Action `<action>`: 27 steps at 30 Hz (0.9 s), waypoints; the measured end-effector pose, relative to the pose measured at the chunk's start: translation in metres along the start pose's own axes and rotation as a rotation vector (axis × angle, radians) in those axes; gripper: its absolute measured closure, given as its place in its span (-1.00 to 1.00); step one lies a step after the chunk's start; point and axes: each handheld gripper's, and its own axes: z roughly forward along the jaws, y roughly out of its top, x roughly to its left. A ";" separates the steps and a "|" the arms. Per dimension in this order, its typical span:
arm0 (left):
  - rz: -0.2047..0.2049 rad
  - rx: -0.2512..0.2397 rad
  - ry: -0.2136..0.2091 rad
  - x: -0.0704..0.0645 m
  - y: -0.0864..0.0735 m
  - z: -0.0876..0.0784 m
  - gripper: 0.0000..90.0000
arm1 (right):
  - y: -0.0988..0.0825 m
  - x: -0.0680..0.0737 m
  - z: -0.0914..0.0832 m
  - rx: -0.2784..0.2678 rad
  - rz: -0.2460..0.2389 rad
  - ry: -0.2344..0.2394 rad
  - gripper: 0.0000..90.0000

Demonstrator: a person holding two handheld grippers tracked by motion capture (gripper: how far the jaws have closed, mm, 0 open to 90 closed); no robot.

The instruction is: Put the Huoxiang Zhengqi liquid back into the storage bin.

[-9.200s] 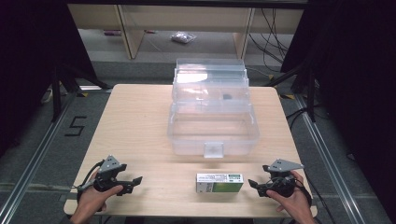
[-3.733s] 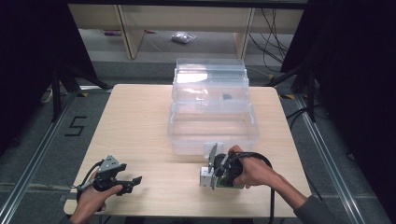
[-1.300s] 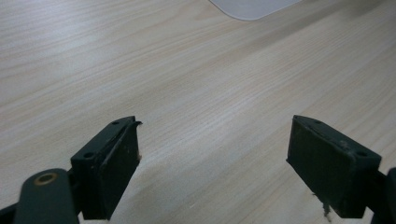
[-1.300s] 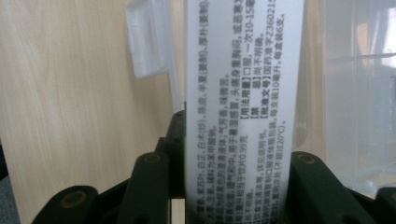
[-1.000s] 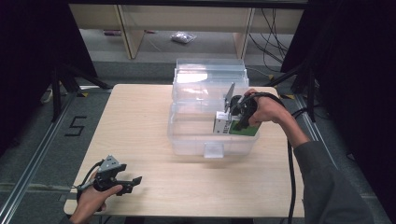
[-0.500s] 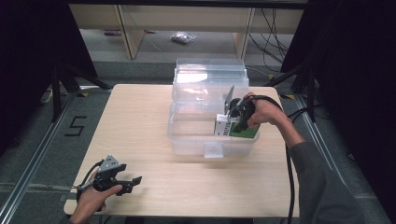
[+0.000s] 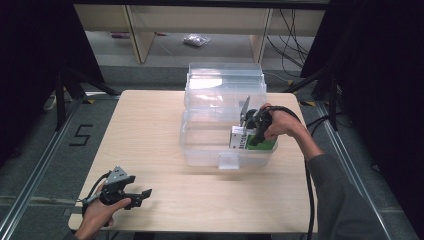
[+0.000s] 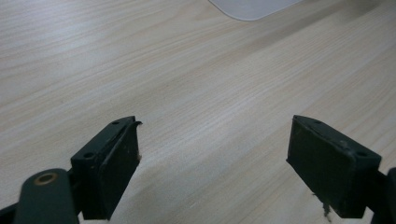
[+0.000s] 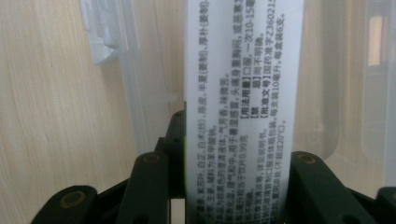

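Note:
A white and green carton point(image 7: 239, 138) printed with small black text point(image 9: 243, 102) hangs inside the clear plastic bin point(image 7: 200, 150), low at its right end. My right gripper point(image 7: 251, 131) is shut on the carton, its jaws pressed to both long sides, and reaches down into the bin from the right. My left gripper point(image 7: 142, 195) rests on the table's near left corner, its jaws point(image 8: 215, 158) open with bare wood between them.
The bin's clear lid point(image 7: 224, 85) stands open behind it, toward the table's far edge. A latch tab point(image 7: 228, 161) sticks out of the bin's front wall. The wooden table point(image 7: 145, 130) has free room left of and in front of the bin.
The right gripper has sunk a little deeper into the bin with the carton. Earlier still it lifted the carton from the table's front edge. The left gripper has not moved.

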 end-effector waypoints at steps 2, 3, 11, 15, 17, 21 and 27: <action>0.000 0.001 0.000 0.000 0.000 0.000 -0.64 | 0.000 -0.001 0.003 0.001 -0.007 0.006 0.44; 0.000 0.001 0.000 0.000 0.000 0.000 -0.64 | -0.001 0.001 0.003 0.018 0.030 0.011 0.44; 0.000 0.001 -0.001 0.000 0.000 0.000 -0.64 | 0.000 -0.002 0.012 0.011 -0.011 0.014 0.44; 0.000 0.000 -0.001 0.000 0.000 0.000 -0.64 | 0.001 -0.001 0.017 0.003 0.008 0.040 0.44; -0.001 0.000 -0.001 0.000 0.000 0.000 -0.64 | 0.001 -0.003 0.019 0.008 -0.021 0.028 0.44; -0.002 -0.001 -0.002 0.000 0.000 0.000 -0.64 | -0.001 -0.004 0.026 0.021 0.003 0.049 0.43; -0.002 -0.001 -0.002 0.000 0.000 0.000 -0.64 | -0.001 -0.003 0.032 0.026 0.020 0.050 0.43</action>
